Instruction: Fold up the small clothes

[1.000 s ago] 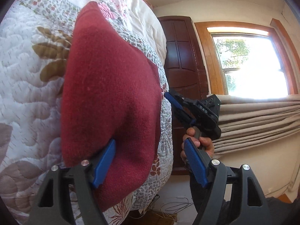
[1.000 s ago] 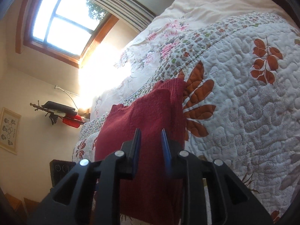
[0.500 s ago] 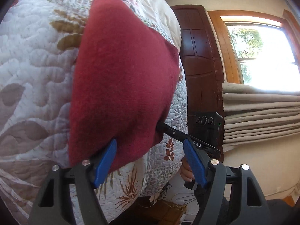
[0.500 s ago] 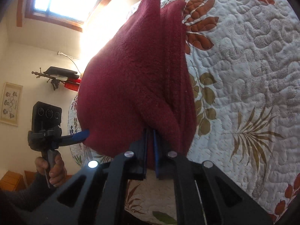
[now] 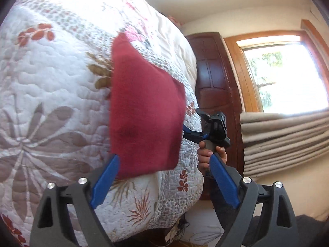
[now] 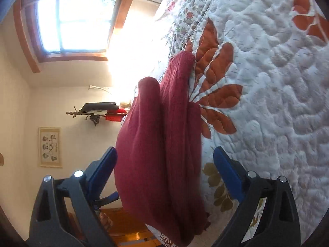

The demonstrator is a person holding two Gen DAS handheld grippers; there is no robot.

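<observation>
Four splayed fingers (image 5: 105,180); one folded red garment (image 5: 144,119)

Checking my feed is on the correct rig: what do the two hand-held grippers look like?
Left hand-held gripper: black triangular-cutout frames, silver bolts, flat blue finger pads. Right hand-held gripper: same build; seen from the left camera, a black body with a grey handle.

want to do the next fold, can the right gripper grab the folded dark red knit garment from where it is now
Probably yes. The right gripper is open, its blue fingers either side of the folded dark red knit garment on the quilted bedspread. Nothing lies between. The left gripper is also open.
</observation>
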